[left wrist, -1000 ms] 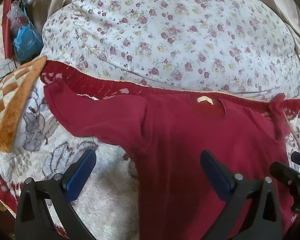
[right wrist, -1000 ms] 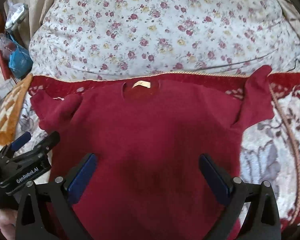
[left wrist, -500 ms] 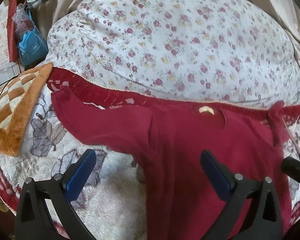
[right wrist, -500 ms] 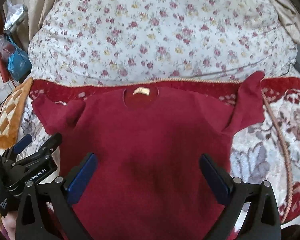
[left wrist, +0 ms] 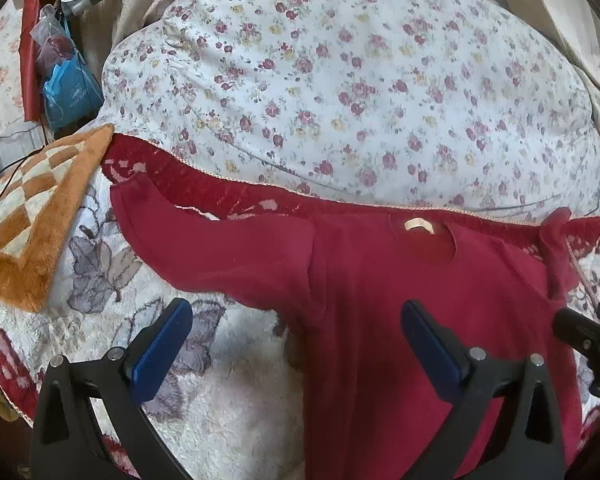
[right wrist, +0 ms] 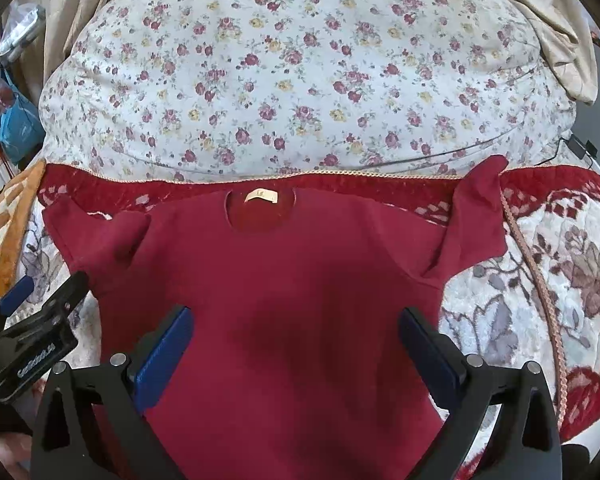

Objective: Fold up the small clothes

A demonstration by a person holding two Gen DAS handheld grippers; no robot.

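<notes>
Orange checkered cushion [left wrist: 32, 216] is sitting off to the left, then the left gripper [left wrist: 296, 344] is hovering with jaws spread wide over the red shirt [right wrist: 284, 280], which is lying flat on the fuzzy blanket [right wrist: 560, 280]; the right gripper [right wrist: 296, 344] is hanging there wide open too.

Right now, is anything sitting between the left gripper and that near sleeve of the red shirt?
Nothing visible. The left gripper is open above the blanket, and the red shirt has its sleeve spread flat just ahead, uncovered. The orange checkered cushion lies off to the side, apart from the sleeve.
</notes>
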